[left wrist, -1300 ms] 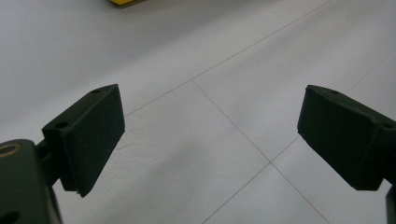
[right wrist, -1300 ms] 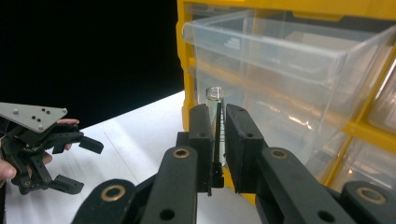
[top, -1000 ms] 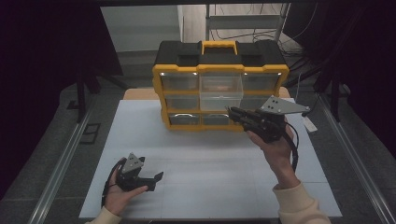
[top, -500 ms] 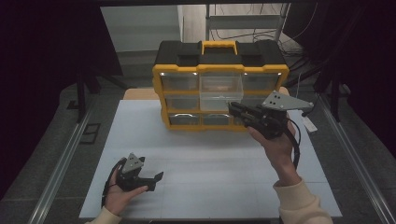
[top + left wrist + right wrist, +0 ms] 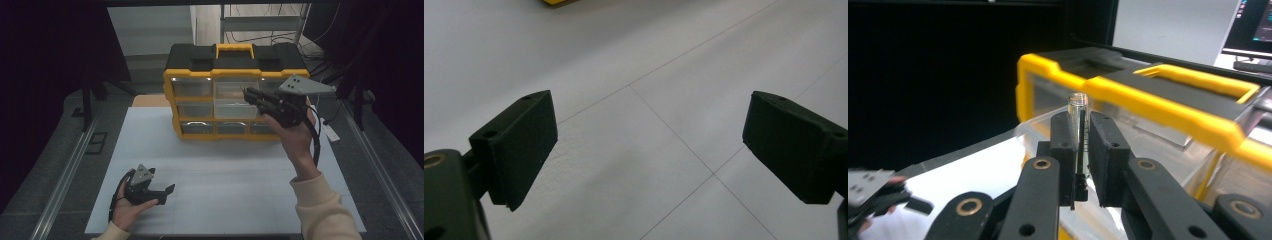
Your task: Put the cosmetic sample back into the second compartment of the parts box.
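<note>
1. Your right gripper point(image 5: 1080, 150) clamps a small clear tube point(image 5: 1078, 116), raised just before the yellow organizer's point(image 5: 235, 75) drawers
2. Your left gripper point(image 5: 649, 145) stands wide above the white table point(image 5: 225, 175), empty

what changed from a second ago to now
The right claw rose in the high view, from the organizer's bottom drawer row to its upper drawers, staying shut on the small clear vial between its pads. The left claw stayed open low over the white table, and the yellow and black drawer organizer kept its place, middle drawer pulled out.
</note>
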`<state>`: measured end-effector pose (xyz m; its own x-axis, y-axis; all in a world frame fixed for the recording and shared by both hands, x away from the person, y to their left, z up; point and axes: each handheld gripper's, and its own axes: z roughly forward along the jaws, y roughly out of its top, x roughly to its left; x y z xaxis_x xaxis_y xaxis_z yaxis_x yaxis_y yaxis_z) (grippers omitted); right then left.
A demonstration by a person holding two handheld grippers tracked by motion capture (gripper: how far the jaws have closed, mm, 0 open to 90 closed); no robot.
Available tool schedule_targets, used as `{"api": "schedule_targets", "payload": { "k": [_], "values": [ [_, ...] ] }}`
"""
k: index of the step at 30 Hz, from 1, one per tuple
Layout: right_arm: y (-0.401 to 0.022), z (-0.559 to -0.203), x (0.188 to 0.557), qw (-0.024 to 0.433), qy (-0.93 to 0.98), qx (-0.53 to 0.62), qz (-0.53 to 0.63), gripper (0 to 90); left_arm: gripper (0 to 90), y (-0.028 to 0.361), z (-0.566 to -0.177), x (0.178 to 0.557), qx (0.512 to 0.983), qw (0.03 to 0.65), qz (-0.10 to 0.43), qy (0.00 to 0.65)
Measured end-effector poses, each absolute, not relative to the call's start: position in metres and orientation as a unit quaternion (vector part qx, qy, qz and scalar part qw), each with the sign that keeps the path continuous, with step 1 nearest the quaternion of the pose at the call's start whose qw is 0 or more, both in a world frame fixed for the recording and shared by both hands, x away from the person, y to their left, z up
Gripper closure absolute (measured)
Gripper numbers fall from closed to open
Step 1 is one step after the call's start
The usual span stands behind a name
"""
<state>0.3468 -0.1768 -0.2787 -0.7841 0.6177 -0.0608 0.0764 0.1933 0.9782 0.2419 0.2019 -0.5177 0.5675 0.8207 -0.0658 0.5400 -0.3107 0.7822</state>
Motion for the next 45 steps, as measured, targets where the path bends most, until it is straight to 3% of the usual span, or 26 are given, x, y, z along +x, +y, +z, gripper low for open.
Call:
{"api": "schedule_targets", "payload": {
  "k": [15, 17, 18, 20, 26, 35, 45],
  "values": [
    [-0.164, -0.280, 0.394, 0.236, 0.750, 0.264, 0.559, 80.7, 8.1, 0.203, -0.518, 0.243, 0.788, 0.401, 0.174, 0.433],
    [-0.163, -0.281, 0.397, 0.242, 0.751, 0.260, 0.556, 69.5, 8.1, 0.204, -0.518, 0.244, 0.787, 0.403, 0.173, 0.434],
    [-0.163, -0.281, 0.397, 0.242, 0.751, 0.260, 0.556, 69.5, 8.1, 0.204, -0.518, 0.244, 0.787, 0.402, 0.173, 0.434],
    [-0.164, -0.280, 0.396, 0.254, 0.750, 0.265, 0.550, 48.6, 8.1, 0.204, -0.519, 0.244, 0.788, 0.400, 0.173, 0.436],
    [-0.176, -0.279, 0.379, 0.244, 0.746, 0.267, 0.560, 34.4, 8.0, 0.205, -0.518, 0.240, 0.784, 0.403, 0.176, 0.439],
    [-0.205, -0.296, 0.341, 0.236, 0.742, 0.257, 0.573, 26.1, 7.9, 0.206, -0.516, 0.239, 0.782, 0.407, 0.177, 0.439],
    [-0.243, -0.339, 0.314, 0.222, 0.750, 0.280, 0.557, 23.9, 7.8, 0.207, -0.516, 0.239, 0.781, 0.411, 0.176, 0.437]
  ]
}}
